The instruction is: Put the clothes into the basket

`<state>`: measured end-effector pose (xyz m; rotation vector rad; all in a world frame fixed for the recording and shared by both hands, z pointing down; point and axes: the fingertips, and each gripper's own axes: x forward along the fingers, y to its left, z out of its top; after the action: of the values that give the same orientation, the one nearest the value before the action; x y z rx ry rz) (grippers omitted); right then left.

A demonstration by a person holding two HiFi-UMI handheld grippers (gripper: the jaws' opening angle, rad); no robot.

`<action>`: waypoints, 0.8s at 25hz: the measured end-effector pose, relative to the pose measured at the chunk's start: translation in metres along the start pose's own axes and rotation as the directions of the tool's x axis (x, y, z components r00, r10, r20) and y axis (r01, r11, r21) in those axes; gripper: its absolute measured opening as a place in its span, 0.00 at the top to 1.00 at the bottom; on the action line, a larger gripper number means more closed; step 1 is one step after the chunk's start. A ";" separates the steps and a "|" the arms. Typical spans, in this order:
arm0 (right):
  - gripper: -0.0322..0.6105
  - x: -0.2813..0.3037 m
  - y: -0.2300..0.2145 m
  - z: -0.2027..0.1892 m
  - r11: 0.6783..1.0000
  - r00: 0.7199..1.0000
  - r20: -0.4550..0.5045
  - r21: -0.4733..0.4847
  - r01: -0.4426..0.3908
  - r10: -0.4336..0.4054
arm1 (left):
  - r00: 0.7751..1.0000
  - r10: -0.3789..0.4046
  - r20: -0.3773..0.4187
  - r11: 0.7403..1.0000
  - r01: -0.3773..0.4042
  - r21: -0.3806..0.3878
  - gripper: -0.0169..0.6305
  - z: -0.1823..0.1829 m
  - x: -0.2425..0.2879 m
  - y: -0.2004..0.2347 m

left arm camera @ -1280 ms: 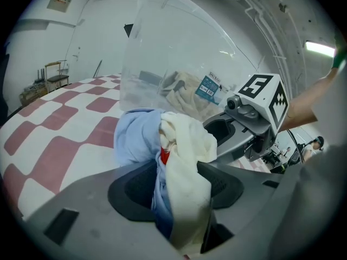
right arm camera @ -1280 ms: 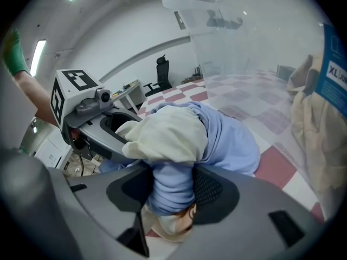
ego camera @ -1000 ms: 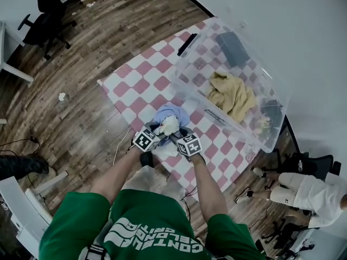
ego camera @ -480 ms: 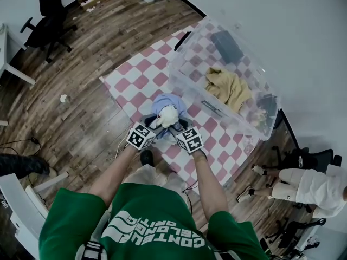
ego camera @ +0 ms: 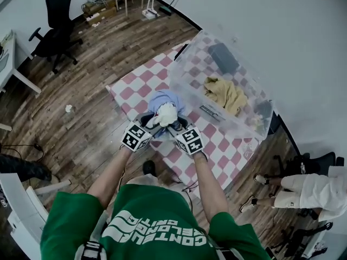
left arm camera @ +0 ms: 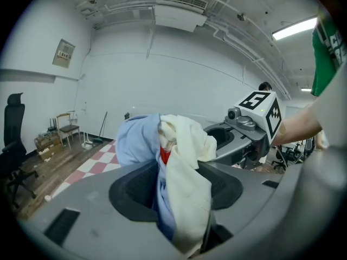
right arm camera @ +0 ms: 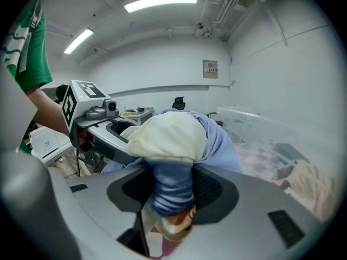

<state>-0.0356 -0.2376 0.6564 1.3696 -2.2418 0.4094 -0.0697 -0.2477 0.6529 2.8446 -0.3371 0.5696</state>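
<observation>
Wood floor (ego camera: 81, 118), red-and-white checkered mat (ego camera: 135, 83) laid on it, clear plastic basket (ego camera: 187, 83) standing on the mat's far side by the white wall. Inside already: yellow garment (ego camera: 225, 93) and dark garment (ego camera: 221, 57).

Held in the air between both claws: bundle of clothes (ego camera: 162, 111), light blue plus cream, over the mat, just short of the basket's near wall. Jaws of left gripper (ego camera: 153, 125) half closed and clamped on the bundle's left side, cloth filling the gap. Same for right gripper (ego camera: 174, 125) on the other side.

Both arms stretched forward, bare forearms converging, marker cubes side by side.

Key relation: basket lies ahead and to the right of the bundle, long axis running diagonally away to the right, so right gripper nearer the rim.

Likely next: lift over the near wall, carry forward-right, let go above the yellow garment. Possible risk: hanging cloth snagging on the rim.
</observation>
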 end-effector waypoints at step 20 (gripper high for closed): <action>0.63 -0.042 -0.012 0.188 0.974 0.961 0.274 -0.210 0.090 -0.030 | 0.958 0.113 0.262 0.966 -0.167 0.196 0.65 0.169 -0.078 0.035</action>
<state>-0.0543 -0.3027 0.4758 1.4408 -2.3668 -0.0528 -0.0897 -0.3103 0.4750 3.1293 -0.5571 0.2860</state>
